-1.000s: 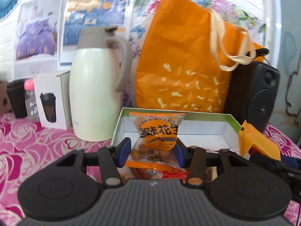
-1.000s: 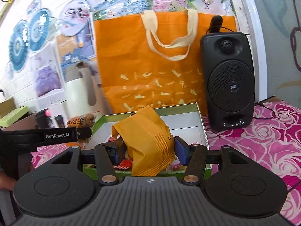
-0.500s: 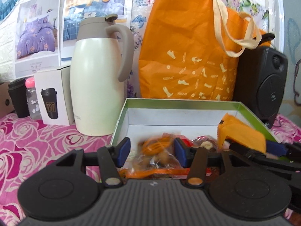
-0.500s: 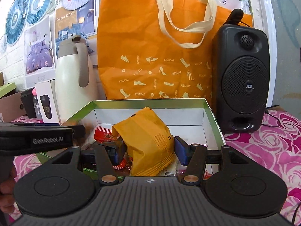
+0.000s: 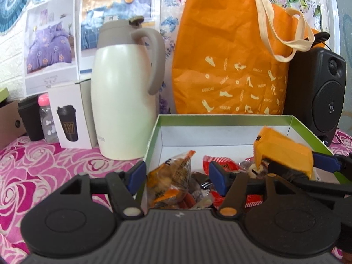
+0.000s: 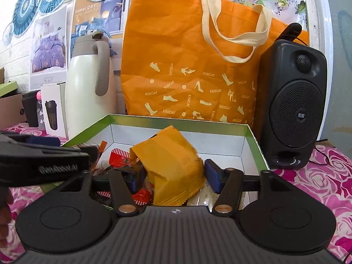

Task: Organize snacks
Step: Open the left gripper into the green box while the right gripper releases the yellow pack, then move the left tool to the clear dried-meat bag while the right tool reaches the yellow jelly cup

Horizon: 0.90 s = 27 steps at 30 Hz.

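A green-rimmed white box [image 5: 220,117] holds several snack packets. A clear packet of fried snacks with an orange label [image 5: 169,182] lies tipped in its near left corner. My left gripper [image 5: 177,176] straddles it with jaws opening, and there is a gap at each blue pad. An orange foil packet [image 6: 173,169] sits on the pile in the box [image 6: 176,122], between the pads of my right gripper [image 6: 173,179]. Those jaws are opening wide, and the right pad stands just off the packet. The same orange packet [image 5: 283,151] shows at the right of the left wrist view.
Behind the box stand a cream thermos jug [image 5: 125,101], an orange tote bag [image 5: 231,66] and a black speaker [image 5: 319,92]. A white cup carton [image 5: 68,118], a black cup and a small bottle stand at the left on the pink rose tablecloth [image 5: 44,176].
The left gripper brought the upright clear packet down into the box and widened; the packet has tipped over loose. The right gripper moved over the box with the orange packet and widened its jaws.
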Each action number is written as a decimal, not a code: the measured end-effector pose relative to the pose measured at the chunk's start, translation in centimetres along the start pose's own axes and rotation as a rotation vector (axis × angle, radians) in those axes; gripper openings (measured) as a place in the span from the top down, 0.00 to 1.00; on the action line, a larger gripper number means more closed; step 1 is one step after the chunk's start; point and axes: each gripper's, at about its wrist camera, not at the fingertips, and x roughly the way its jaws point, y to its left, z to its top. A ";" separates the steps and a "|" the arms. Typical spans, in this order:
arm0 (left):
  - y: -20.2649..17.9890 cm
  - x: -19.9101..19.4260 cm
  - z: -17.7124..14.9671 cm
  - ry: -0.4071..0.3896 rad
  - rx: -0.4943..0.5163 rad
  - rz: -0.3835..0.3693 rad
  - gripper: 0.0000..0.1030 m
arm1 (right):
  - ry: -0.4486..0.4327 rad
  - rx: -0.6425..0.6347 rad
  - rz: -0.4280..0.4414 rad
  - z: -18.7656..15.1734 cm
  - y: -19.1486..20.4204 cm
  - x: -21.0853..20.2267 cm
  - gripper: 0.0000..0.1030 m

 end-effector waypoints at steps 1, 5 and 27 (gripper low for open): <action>0.0 -0.1 0.1 -0.005 0.002 0.004 0.38 | 0.006 0.014 0.008 0.0 -0.1 0.0 0.01; 0.2 -0.6 0.2 -0.010 0.006 0.020 0.37 | 0.008 0.059 0.058 0.2 -0.7 -0.3 0.00; -2.6 -9.0 -2.5 -0.062 0.161 -0.190 0.26 | 0.057 0.131 0.299 -2.0 -8.3 -9.6 0.00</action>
